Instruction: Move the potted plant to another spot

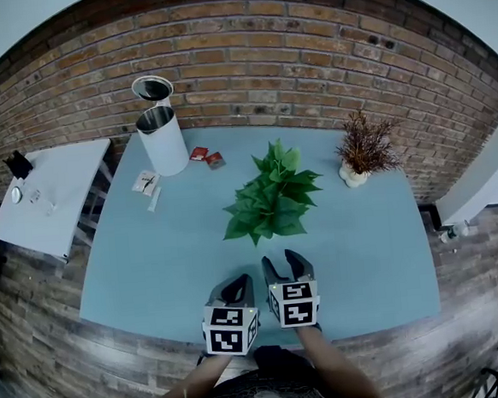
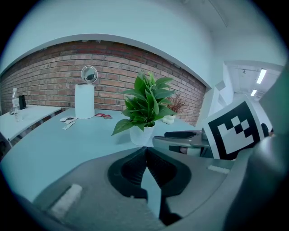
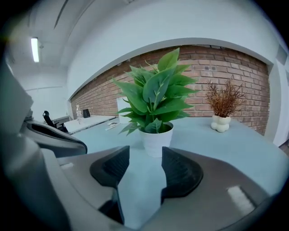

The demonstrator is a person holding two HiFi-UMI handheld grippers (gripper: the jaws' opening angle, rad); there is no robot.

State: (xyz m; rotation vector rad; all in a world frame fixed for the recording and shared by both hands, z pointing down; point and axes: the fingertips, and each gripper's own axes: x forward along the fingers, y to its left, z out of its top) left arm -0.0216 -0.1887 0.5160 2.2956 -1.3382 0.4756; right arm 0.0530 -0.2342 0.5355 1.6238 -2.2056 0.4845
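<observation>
The potted plant (image 1: 271,202), green leaves in a white pot (image 3: 157,140), stands upright near the middle of the pale blue table (image 1: 152,270). Both grippers hover side by side over the table's near edge, short of the plant. My left gripper (image 1: 238,284) is shut, its jaws meeting at the tips (image 2: 145,151) with nothing between them. My right gripper (image 1: 282,264) is open, with a gap between its pads (image 3: 144,153) and only table showing in it. The pot stands straight ahead of the right jaws, apart from them. In the left gripper view the plant (image 2: 144,103) is ahead and slightly right.
A white cylindrical bin (image 1: 162,140) with a raised lid stands at the back left. A dried plant in a white vase (image 1: 361,155) is at the back right. Small red packets (image 1: 207,157) and papers (image 1: 147,183) lie near the bin. A white side table (image 1: 56,196) is at left, with a brick wall behind.
</observation>
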